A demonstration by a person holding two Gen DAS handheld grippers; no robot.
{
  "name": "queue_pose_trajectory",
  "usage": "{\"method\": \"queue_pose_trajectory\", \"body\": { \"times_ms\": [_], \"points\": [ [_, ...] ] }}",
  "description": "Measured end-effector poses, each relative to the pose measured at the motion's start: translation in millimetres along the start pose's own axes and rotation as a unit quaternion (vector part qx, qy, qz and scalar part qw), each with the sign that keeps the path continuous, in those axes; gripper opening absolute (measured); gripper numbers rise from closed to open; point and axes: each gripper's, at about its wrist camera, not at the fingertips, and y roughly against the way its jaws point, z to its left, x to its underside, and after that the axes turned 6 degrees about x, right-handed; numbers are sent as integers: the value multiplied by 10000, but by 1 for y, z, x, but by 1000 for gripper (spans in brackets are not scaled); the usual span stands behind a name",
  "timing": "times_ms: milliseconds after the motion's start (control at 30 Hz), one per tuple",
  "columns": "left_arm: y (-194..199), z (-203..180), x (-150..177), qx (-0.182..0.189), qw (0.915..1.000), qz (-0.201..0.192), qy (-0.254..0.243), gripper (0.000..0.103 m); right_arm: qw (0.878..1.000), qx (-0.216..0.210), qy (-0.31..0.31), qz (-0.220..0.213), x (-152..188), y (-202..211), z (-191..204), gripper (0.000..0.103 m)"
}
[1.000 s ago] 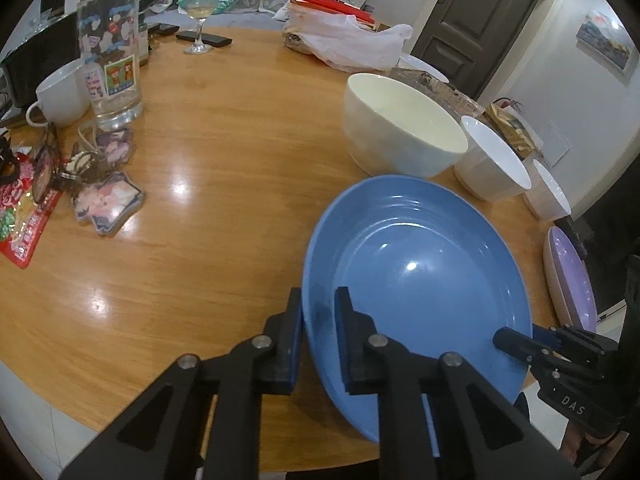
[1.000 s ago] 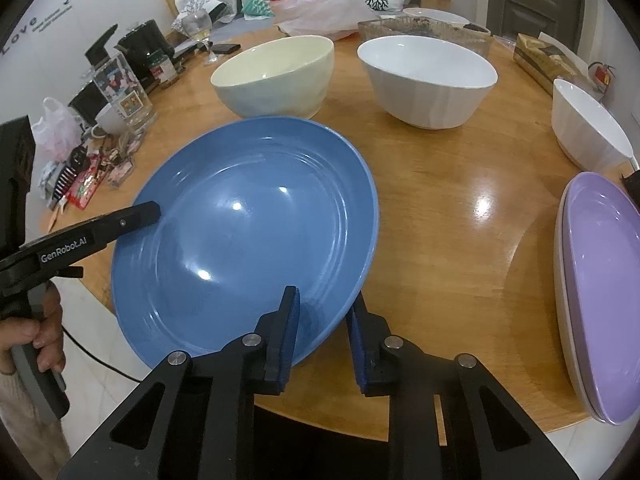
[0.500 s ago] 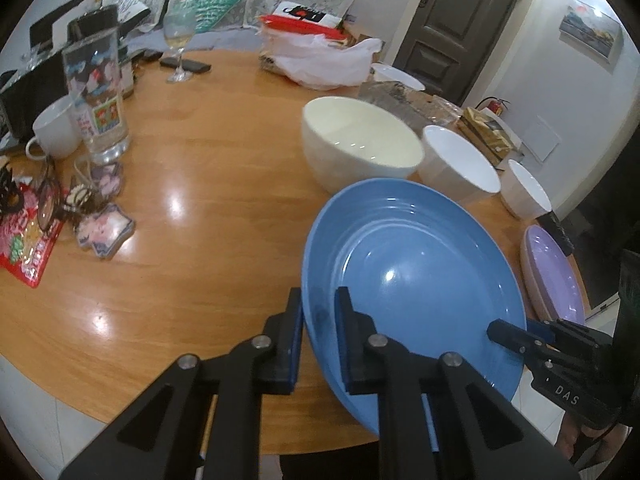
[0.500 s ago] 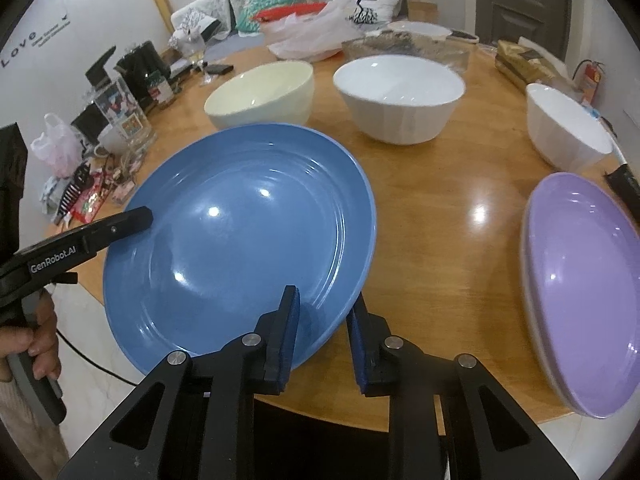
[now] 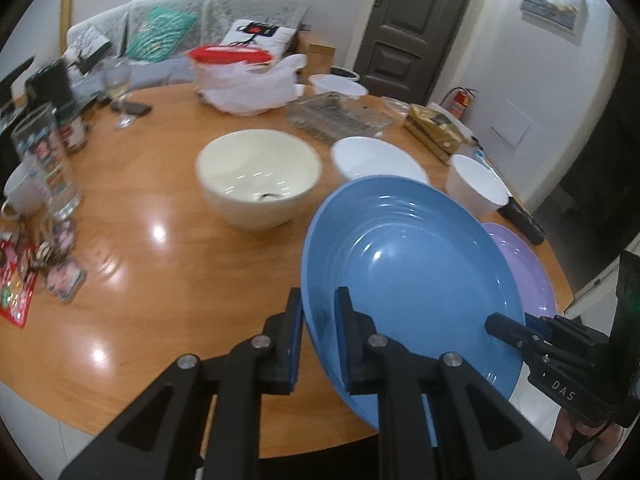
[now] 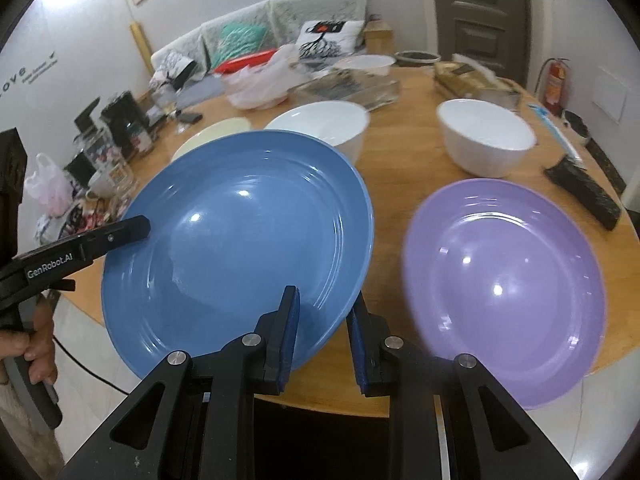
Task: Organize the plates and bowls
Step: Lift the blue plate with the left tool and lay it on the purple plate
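Now both claws, left claw (image 5: 318,336) and right claw (image 6: 322,334), pinch opposite rims of the blue plate (image 6: 240,240); uneven tilt could slip it onto the purple plate (image 6: 504,276) beside the right claw.

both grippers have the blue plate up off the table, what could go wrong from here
1. The left gripper and right gripper pinch only the blue plate by opposite rim edges; if the hands drift apart or twist, the glossy rim could slip.
2. The white bowl sits just behind the plate's far edge and might get clipped.
3. Lowered carelessly, it could knock the purple plate, which overhangs the table edge.
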Motion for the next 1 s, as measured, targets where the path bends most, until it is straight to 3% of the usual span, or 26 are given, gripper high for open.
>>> {"method": "queue_pose_trajectory", "body": {
  "times_ms": [333, 633, 1000],
  "points": [
    [-36, -86, -23, 260, 9974, 147, -656, 13, 9970, 383, -621, -269, 7, 22, -77, 18],
    [-83, -150, -28, 387, 9911, 516, -1165, 13, 9908, 805, -1061, -238, 17, 25, -137, 18],
    [-123, -178, -16, 217, 9826, 922, -1599, 13, 9863, 1141, -1182, -146, 26, 23, -164, 19]
  ]
}}
